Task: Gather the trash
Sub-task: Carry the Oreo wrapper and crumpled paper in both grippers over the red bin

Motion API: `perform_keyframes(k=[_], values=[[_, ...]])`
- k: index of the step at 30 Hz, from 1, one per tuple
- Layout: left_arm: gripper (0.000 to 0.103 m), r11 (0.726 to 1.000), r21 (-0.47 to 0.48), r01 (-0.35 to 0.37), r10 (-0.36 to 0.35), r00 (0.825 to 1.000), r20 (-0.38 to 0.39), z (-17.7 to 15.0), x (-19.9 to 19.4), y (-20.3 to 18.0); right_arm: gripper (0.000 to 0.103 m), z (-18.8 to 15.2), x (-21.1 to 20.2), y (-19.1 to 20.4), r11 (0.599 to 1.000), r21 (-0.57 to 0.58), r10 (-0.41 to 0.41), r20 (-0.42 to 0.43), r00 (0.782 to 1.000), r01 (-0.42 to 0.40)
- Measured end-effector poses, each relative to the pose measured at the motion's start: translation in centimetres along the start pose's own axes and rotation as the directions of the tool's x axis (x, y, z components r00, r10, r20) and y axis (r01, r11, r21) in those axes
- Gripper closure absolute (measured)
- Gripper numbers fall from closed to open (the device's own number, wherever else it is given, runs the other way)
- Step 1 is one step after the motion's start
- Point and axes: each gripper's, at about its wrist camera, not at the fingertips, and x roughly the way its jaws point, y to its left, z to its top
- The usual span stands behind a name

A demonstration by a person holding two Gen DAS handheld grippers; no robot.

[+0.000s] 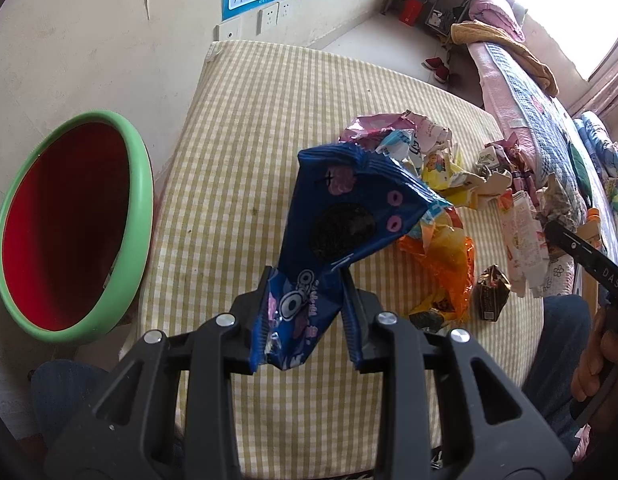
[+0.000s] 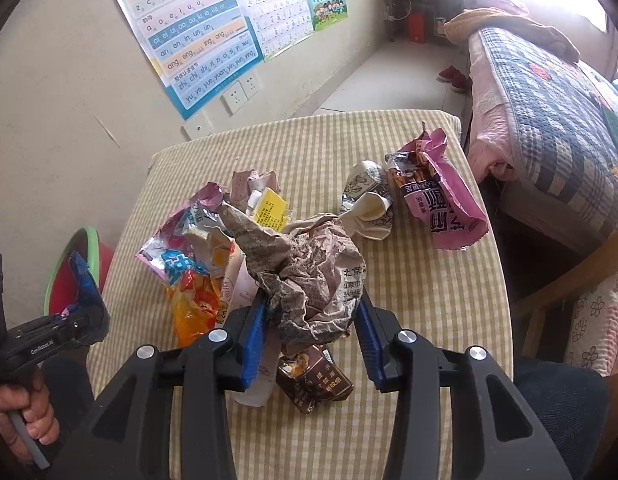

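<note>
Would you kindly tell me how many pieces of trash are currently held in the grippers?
2. The blue Oreo wrapper is pinched in the left gripper, near the green-rimmed bin. The crumpled newspaper sits in the right gripper, above the table pile. Nothing appears hidden.

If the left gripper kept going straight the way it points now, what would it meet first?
Probably the checked tablecloth just left of the trash pile; the held blue cookie wrapper leads. Depth is unclear. The green-rimmed bin sits off to the side.

One bin (image 1: 143, 184); two grippers; perhaps ten wrappers (image 2: 445, 200).
</note>
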Motion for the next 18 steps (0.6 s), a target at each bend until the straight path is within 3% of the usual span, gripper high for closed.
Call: perform_keyframes(k=[10,18], values=[[0.073,1.0,-0.001,0.006,-0.006,1.0,0.022,0.1,-0.5,-0.1,0.064,0.3,-0.7,0.6,1.0,-0.006,0.015,0.006,1.0,-0.015],[0.073,0.999,-0.031,0.012,-0.01,0.998,0.062,0.4,-2.0,1.2,0.064,1.4,-1.8,4.0,0.996,-0.076,0.046,0.03,0.998,-0.044]])
